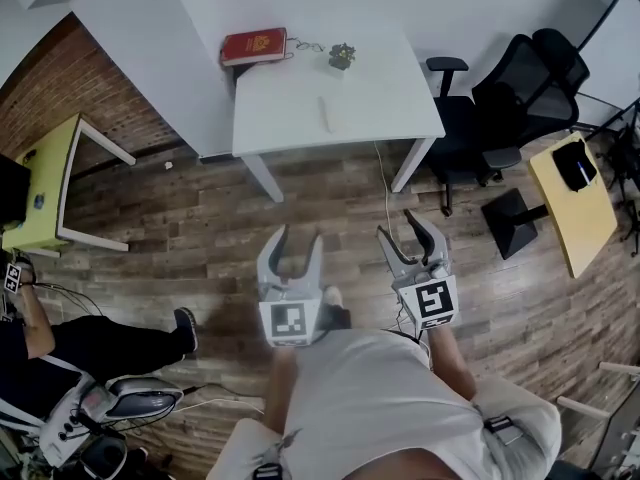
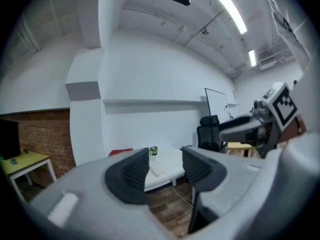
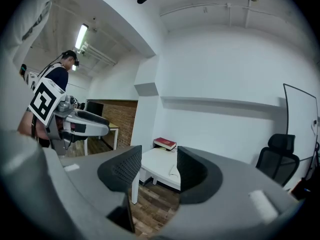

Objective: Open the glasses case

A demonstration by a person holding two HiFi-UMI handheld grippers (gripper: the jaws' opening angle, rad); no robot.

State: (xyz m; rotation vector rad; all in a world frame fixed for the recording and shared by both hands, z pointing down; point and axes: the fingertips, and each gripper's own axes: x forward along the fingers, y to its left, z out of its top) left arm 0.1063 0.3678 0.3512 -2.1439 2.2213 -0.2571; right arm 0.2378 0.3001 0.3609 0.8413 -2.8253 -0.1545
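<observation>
Facing the table (image 1: 380,88), I hold my left gripper (image 1: 299,236) and right gripper (image 1: 396,222) side by side over the floor (image 1: 200,228), both released, jaws apart and empty.

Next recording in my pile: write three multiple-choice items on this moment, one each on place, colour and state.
1. Where does the small plant stand?
A) floor
B) white table
C) chair
2. What colour is the flat box on the table's far corner?
A) blue
B) green
C) red
3. How are the left claw and right claw?
A) both open, empty
B) both shut
C) one holds a case

Answers:
1. B, it sits on the tabletop.
2. C, it is plainly red.
3. A, each pair of jaws stands apart with nothing between.
</observation>
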